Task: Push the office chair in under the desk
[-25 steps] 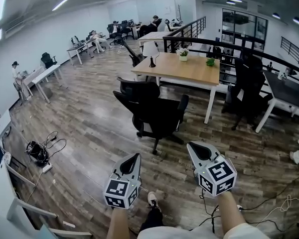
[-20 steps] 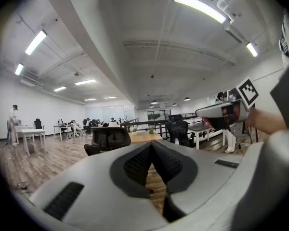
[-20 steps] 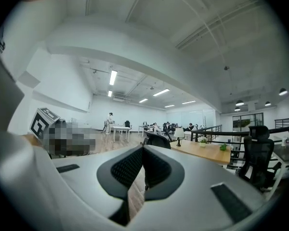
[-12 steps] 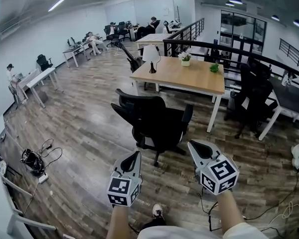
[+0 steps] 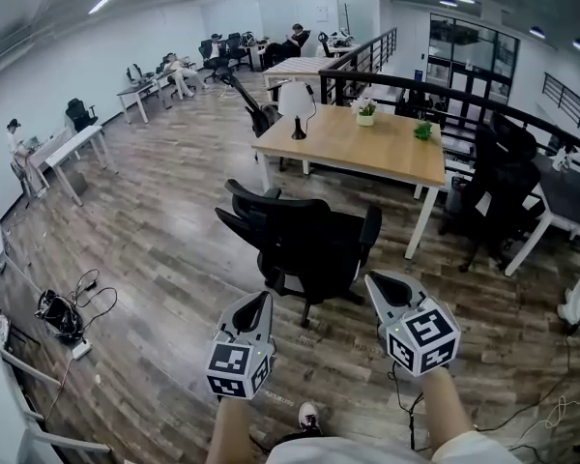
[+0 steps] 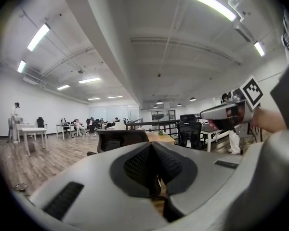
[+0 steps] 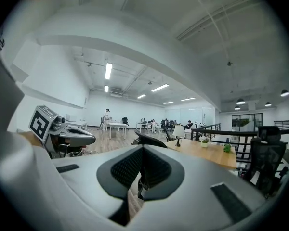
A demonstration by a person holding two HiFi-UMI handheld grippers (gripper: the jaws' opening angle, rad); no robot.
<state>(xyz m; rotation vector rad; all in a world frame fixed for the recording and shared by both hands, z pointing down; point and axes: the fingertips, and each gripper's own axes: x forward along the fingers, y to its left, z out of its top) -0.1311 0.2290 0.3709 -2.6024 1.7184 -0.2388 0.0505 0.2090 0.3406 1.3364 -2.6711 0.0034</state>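
Note:
A black office chair (image 5: 304,245) stands on the wood floor, pulled out from the wooden desk (image 5: 362,143), its back toward me. Both grippers hang in the air short of the chair, touching nothing. My left gripper (image 5: 260,306) is shut and empty, below the chair's left side. My right gripper (image 5: 379,286) is shut and empty too, near the chair's right side. In the left gripper view the chair's back (image 6: 121,138) shows just past the shut jaws. The right gripper view has the chair (image 7: 151,139) and the desk (image 7: 209,153) ahead.
A white lamp (image 5: 295,98) and two small plants (image 5: 366,109) stand on the desk. Another black chair (image 5: 493,187) sits by a dark desk at the right. A black railing (image 5: 387,80) runs behind. Cables and a bag (image 5: 58,309) lie on the floor at left. People sit at far desks.
I have stepped closer to the chair, which now sits lower and larger in the head view. Both grippers hold the same pose in front of me.

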